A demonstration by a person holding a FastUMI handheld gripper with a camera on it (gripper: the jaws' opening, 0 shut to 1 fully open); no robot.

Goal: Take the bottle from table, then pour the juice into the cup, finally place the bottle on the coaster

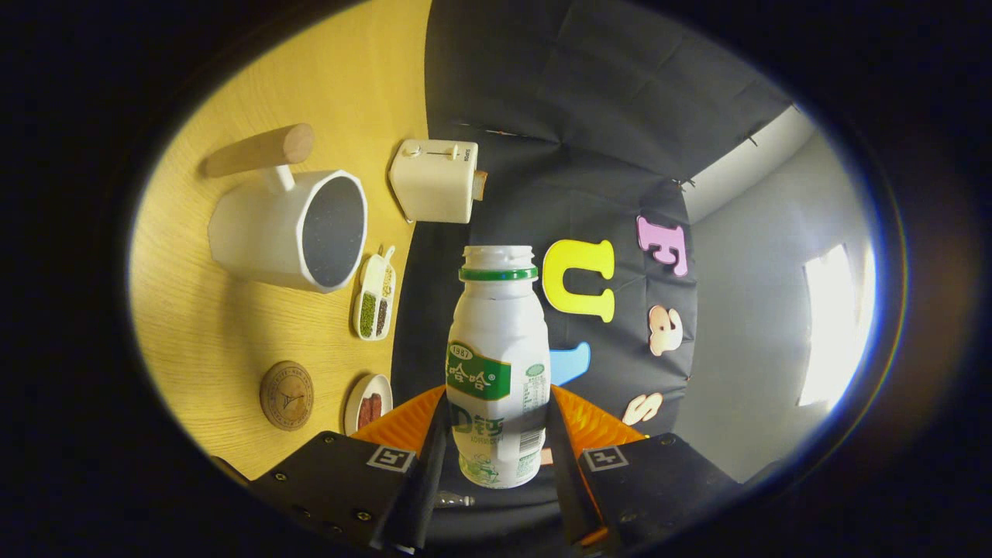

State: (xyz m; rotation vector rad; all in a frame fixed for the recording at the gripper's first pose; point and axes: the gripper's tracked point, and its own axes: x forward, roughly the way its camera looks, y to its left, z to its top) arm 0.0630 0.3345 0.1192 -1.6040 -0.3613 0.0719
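My gripper (496, 434) is shut on a white plastic bottle (496, 364) with a green label and a green neck ring; its mouth has no cap. Both fingers press on the bottle's lower body. The view is rolled sideways, so the wooden table (232, 333) stands to the left of the bottle. On that table a white cup (291, 229) with a wooden handle shows its dark inside, beyond the fingers and to the left. A round wooden coaster (287, 395) lies on the table nearer to the left finger.
A white toaster (435, 180) stands at the table's far edge beyond the cup. A small divided dish of beans (374, 298) and a small plate with red pieces (369, 403) lie between the cup, the coaster and the bottle. A grey wall rises to the right.
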